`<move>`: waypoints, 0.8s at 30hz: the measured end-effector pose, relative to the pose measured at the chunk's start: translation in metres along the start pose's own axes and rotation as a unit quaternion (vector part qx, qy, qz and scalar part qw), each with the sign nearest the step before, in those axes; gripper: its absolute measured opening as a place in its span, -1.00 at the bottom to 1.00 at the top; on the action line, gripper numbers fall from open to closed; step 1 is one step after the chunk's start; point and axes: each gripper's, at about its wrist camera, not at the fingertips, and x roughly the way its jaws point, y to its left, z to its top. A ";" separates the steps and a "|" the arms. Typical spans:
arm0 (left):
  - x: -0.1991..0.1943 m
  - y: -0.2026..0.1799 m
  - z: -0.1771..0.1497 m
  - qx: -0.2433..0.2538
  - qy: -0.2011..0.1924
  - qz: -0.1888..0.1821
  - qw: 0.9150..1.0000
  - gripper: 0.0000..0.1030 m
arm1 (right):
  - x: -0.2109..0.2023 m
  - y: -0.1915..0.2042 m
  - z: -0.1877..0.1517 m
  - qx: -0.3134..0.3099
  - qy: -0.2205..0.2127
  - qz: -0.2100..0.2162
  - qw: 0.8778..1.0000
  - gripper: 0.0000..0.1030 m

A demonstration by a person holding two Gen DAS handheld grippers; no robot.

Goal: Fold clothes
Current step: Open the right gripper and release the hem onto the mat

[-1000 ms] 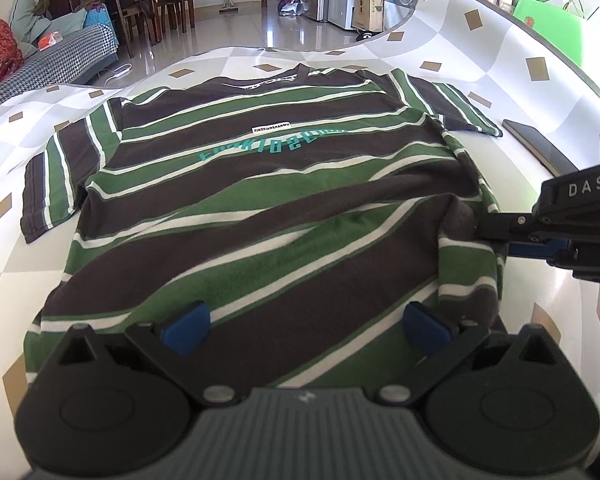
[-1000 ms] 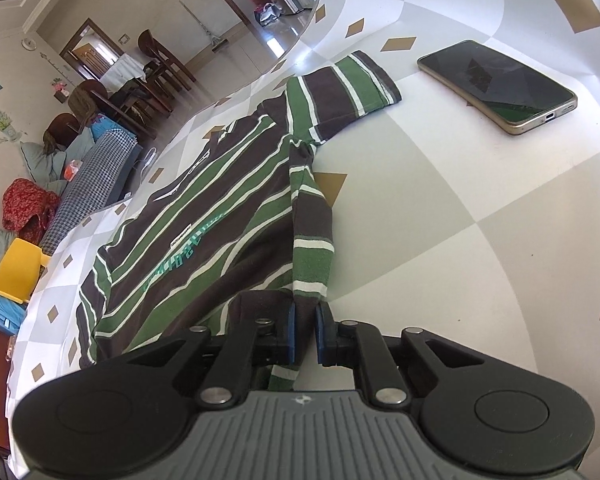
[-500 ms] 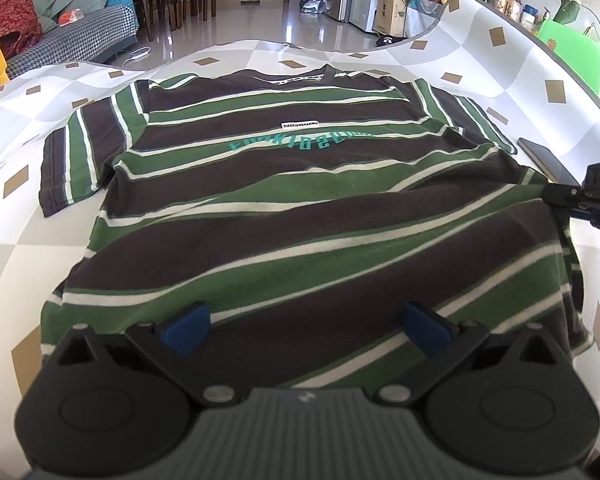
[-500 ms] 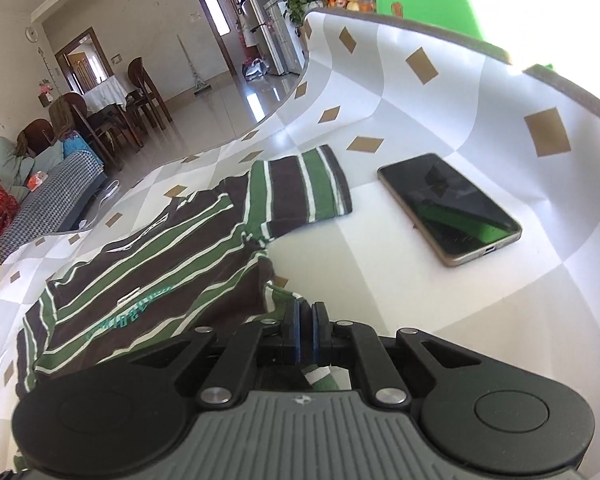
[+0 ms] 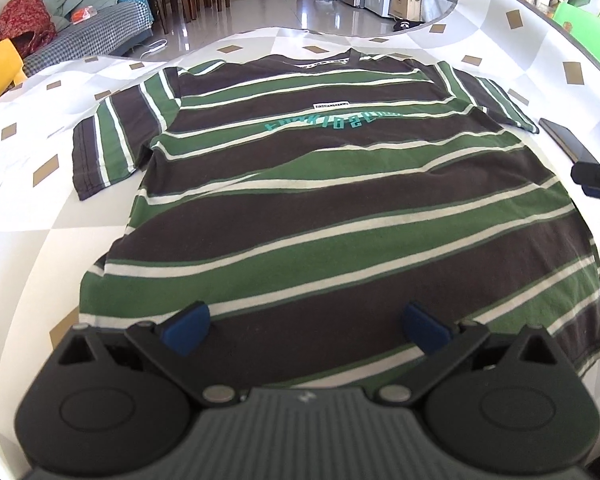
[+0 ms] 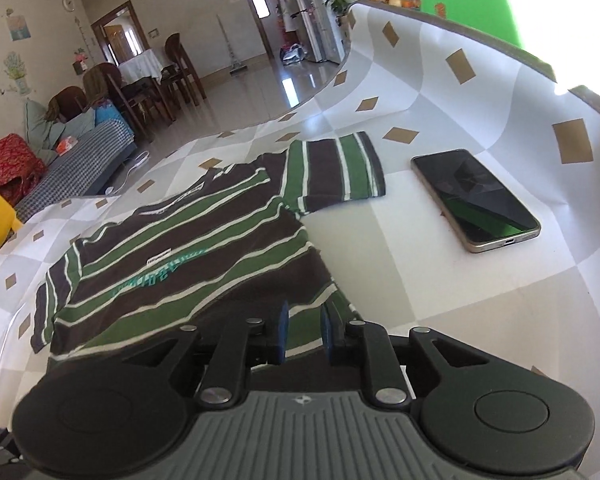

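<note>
A green, brown and white striped T-shirt lies spread flat on the checkered tablecloth, collar at the far end, front side up with teal lettering. My left gripper is open wide and hovers over the shirt's near hem, holding nothing. My right gripper is open a little, its blue pads apart just above the shirt's right side edge. Its tip also shows in the left wrist view at the right edge, off the shirt.
A dark smartphone lies on the tablecloth right of the shirt's right sleeve; it also shows in the left wrist view. Beyond the table are a sofa, chairs and a tiled floor.
My right gripper pulled the bunched right side of the shirt outward until it lay flat, then opened and let it go. My left gripper stayed open over the hem.
</note>
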 end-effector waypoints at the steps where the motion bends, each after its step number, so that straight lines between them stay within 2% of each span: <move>1: 0.000 0.001 0.000 -0.001 0.001 0.001 1.000 1.00 | 0.002 0.003 -0.003 -0.010 0.013 0.002 1.000 -0.57; 7: -0.003 0.004 -0.004 -0.004 0.007 0.004 1.000 1.00 | 0.014 0.017 -0.025 -0.058 0.074 -0.019 0.995 -0.45; 17: -0.010 -0.005 -0.014 0.006 0.020 0.006 1.000 1.00 | 0.000 0.036 -0.047 -0.145 0.090 -0.065 0.983 -0.21; 24: -0.015 -0.015 -0.021 0.028 0.032 0.008 0.999 1.00 | -0.005 0.015 -0.045 -0.070 0.119 -0.052 0.989 -0.12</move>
